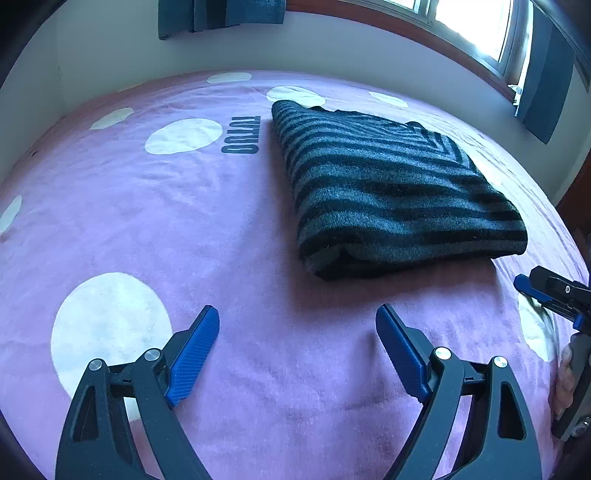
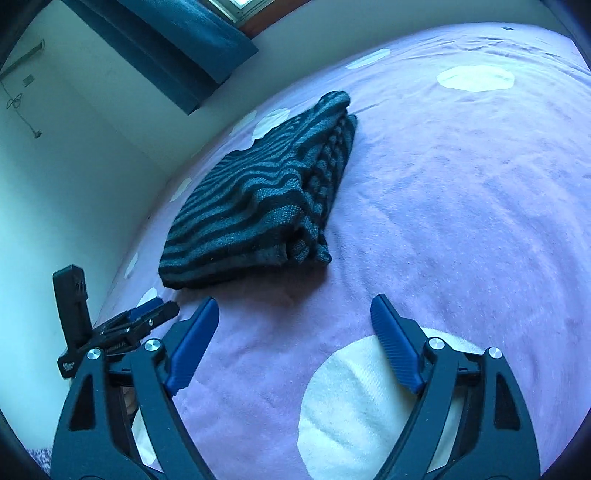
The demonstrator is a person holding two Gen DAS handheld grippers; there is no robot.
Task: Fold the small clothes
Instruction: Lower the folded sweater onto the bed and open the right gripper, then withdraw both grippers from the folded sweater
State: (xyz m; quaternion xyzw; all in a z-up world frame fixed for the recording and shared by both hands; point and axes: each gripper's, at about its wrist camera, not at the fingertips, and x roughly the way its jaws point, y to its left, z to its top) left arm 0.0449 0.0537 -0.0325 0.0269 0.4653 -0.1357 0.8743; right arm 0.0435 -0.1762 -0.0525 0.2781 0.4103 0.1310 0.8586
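A dark knit garment with grey and black stripes (image 1: pixel 391 188) lies folded in a thick rectangle on the pink blanket (image 1: pixel 229 229); it also shows in the right wrist view (image 2: pixel 258 206). My left gripper (image 1: pixel 297 325) is open and empty, a short way in front of the garment's near edge. My right gripper (image 2: pixel 293 314) is open and empty, just in front of the garment's near corner. The right gripper also shows at the right edge of the left wrist view (image 1: pixel 554 295). The left gripper also shows at the left of the right wrist view (image 2: pixel 147 317).
The pink blanket has large white dots (image 1: pixel 110 325) and dark lettering (image 1: pixel 242 134). White walls (image 1: pixel 147 55) bound the bed behind and to the left. A window (image 1: pixel 472 22) with dark blue curtains (image 1: pixel 543 74) is at the back right.
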